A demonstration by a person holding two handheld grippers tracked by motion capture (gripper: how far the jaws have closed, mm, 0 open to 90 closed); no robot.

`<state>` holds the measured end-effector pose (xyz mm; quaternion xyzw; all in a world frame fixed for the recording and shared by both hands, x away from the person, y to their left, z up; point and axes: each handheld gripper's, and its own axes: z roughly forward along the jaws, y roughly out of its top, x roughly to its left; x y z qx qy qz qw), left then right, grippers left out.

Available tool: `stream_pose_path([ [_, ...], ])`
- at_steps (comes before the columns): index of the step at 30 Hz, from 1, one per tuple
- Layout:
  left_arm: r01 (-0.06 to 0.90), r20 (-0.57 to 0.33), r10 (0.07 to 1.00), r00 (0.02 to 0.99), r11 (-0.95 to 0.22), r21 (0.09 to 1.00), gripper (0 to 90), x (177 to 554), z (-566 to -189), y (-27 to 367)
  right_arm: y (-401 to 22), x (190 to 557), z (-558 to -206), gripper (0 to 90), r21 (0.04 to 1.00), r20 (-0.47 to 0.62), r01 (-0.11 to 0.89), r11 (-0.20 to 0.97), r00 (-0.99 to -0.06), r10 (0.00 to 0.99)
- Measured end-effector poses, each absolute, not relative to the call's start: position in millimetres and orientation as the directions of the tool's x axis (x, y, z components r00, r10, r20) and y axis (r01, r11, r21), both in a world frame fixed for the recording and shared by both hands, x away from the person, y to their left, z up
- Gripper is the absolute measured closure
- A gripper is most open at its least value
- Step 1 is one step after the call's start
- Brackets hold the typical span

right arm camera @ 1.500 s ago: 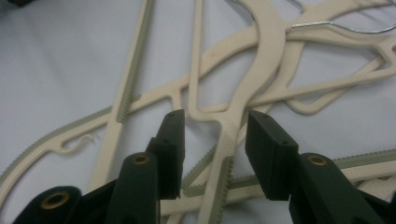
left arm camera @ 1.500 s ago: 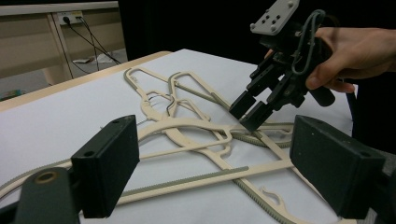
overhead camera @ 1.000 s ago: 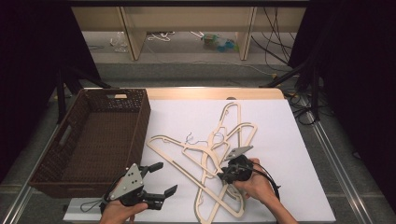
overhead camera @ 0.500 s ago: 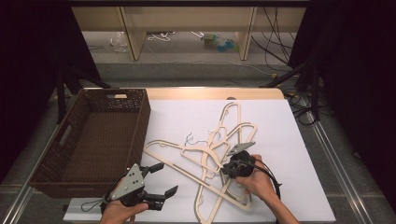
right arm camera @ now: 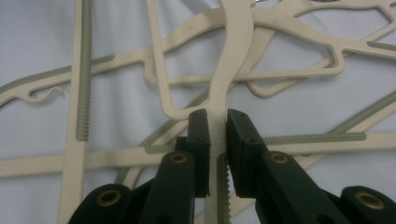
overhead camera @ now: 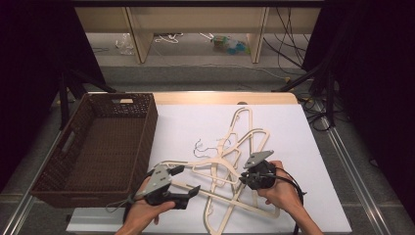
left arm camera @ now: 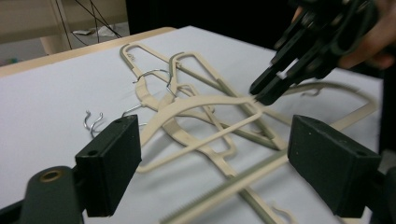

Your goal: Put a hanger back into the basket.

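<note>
the gripped hanger (right arm camera: 233,60) is a cream plastic one on top of the tangle, at the near middle of the white table cover (overhead camera: 303,132). the right gripper (right arm camera: 217,128) has its two black pads clamped on the hanger's arm, the jaws having just been closing onto it, with the cream strip pinched narrow between them. in the high view that right gripper (overhead camera: 243,178) sits at the near right of the heap, in the person's right hand (overhead camera: 281,193). in the left gripper view its jaws show pinching the long curved arm of the same hanger (left arm camera: 201,102), which runs raised above the others.

under and around it lie the other hangers (overhead camera: 240,132), several cream ones crossed over each other with ribbed grey-green strips along their shoulders. their wire hooks (overhead camera: 203,147) point toward the far left of the heap. one long bar (right arm camera: 81,70) with a ribbed strip runs upright in the right gripper view, just beside the gripped arm, and more bars cross beneath the jaws, so the held hanger is interlaced with its neighbours.

the left gripper (overhead camera: 183,180) hovers at the near left edge of the heap, jaws spread wide and holding nothing, with a ribbed bar passing below the gap. the left hand (overhead camera: 147,213) carries it.

a dark woven basket (overhead camera: 147,132) stands just left of the white cover, touching its edge. past the table are a wooden shelf frame (overhead camera: 139,34) and cables on the floor.
</note>
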<state>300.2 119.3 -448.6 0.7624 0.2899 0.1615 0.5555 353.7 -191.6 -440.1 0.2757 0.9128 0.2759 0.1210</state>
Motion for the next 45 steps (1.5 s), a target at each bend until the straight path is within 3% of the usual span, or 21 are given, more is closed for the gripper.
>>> stream_pose_path([
  [6,0.249,0.057,0.656,0.753,-0.364,0.897,20.3,339.4,-458.7,81.6,-200.0,345.2,-431.0,80.8,0.553,-0.090,0.419,0.720,-0.829,0.552],
  [9,0.303,0.019,0.637,0.771,-0.392,0.868,21.3,352.9,-464.1,71.6,-209.1,339.0,-427.5,80.7,0.554,-0.105,0.407,0.726,-0.832,0.546],
  [13,0.297,0.018,0.601,0.799,-0.421,0.857,22.7,359.6,-466.2,61.8,-215.5,333.7,-424.2,80.8,0.555,-0.122,0.386,0.736,-0.838,0.532],
  [15,0.284,0.026,0.573,0.819,-0.444,0.850,27.7,362.0,-466.0,58.8,-220.0,329.5,-421.7,80.8,0.557,-0.137,0.369,0.744,-0.843,0.520],
  [20,0.284,0.008,0.528,0.850,-0.470,0.836,27.3,370.1,-464.2,49.7,-228.6,314.2,-416.5,80.8,0.564,-0.170,0.349,0.748,-0.838,0.519],
  [24,0.242,0.035,0.480,0.876,-0.502,0.831,32.6,374.9,-466.1,39.7,-230.4,307.8,-413.5,80.7,0.567,-0.187,0.334,0.753,-0.838,0.512],
  [39,0.235,-0.070,0.304,0.950,-0.550,0.801,53.6,392.6,-465.3,22.1,-226.8,301.7,-409.4,80.7,0.557,-0.226,0.278,0.783,-0.857,0.464],
  [41,0.232,-0.077,0.289,0.954,-0.554,0.799,61.7,390.9,-463.2,22.2,-223.4,300.5,-408.6,80.7,0.544,-0.229,0.260,0.798,-0.869,0.439],
  [45,0.222,-0.081,0.261,0.962,-0.570,0.791,64.4,392.1,-459.8,26.3,-222.7,300.1,-408.6,80.7,0.543,-0.233,0.235,0.806,-0.880,0.414],
])
